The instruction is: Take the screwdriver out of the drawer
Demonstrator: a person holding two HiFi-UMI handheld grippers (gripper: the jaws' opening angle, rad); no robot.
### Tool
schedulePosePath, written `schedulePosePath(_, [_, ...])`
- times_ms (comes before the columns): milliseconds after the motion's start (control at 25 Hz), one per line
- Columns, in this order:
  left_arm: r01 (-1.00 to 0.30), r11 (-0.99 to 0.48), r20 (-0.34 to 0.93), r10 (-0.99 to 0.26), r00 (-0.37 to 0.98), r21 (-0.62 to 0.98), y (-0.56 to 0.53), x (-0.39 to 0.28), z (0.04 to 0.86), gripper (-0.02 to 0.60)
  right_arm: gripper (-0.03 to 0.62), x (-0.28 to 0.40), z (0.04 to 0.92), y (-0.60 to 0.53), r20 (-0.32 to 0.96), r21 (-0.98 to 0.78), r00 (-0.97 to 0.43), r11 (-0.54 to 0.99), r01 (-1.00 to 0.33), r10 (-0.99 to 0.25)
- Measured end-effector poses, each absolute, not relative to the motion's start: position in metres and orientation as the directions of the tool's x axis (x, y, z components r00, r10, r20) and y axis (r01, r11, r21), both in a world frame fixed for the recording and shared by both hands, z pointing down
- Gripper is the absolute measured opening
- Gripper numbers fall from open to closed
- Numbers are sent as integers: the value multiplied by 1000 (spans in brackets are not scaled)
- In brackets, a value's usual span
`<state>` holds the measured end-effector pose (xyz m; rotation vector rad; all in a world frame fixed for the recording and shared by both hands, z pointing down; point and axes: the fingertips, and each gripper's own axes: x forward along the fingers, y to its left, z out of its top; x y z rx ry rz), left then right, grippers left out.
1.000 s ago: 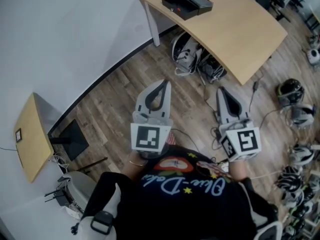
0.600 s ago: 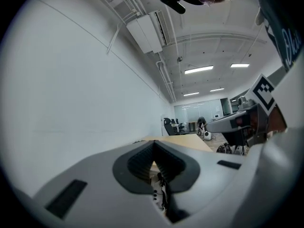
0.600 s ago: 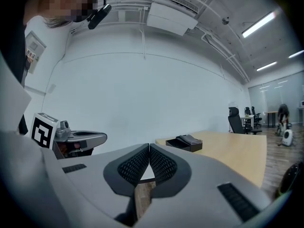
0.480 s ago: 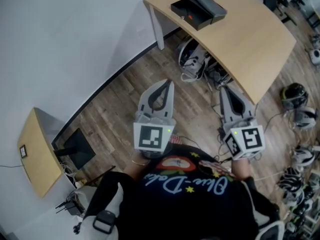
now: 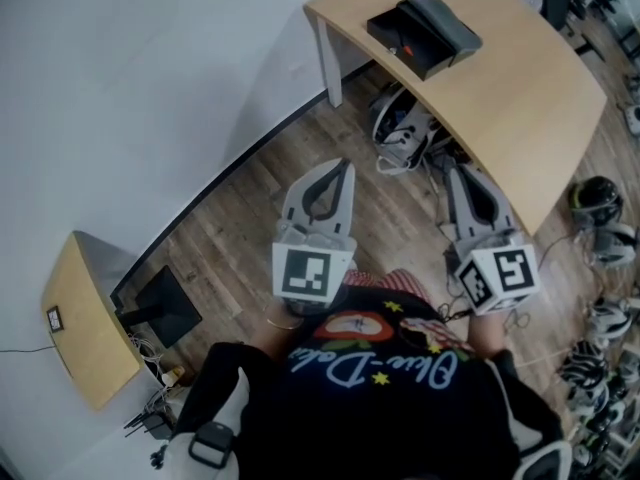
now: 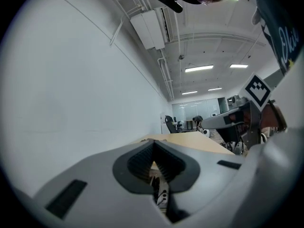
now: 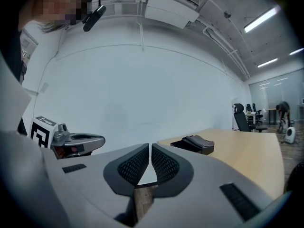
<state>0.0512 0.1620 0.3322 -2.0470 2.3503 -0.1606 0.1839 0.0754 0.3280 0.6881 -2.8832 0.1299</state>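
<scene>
No screwdriver shows in any view. A black drawer box (image 5: pixel 425 33) sits on the far end of a light wooden table (image 5: pixel 530 98), and its inside is hidden. It also shows in the right gripper view as the drawer box (image 7: pixel 194 144). I hold both grippers in front of my chest over the wood floor, well short of the table. My left gripper (image 5: pixel 346 165) is shut with nothing in it, its tips (image 6: pixel 153 142) meeting. Nothing is held in my right gripper (image 5: pixel 456 171) either, and its pads (image 7: pixel 161 163) stand almost together.
Cables and gear (image 5: pixel 405 133) lie under the table. Several helmets and headsets (image 5: pixel 600 203) are scattered on the floor at the right. A small wooden shelf (image 5: pixel 85 328) and a black stand (image 5: pixel 160 303) are against the white wall at the left.
The table and the black box have slid right and down in the head view, so I stand a little nearer to them. Both grippers stayed shut and kept their pose.
</scene>
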Motion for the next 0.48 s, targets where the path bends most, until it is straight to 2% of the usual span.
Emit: schedulePosePath(480, [-977, 191, 88, -976, -199, -95, 129, 9, 343, 0, 2, 160, 348, 14, 231, -77, -864, 877, -475, -447])
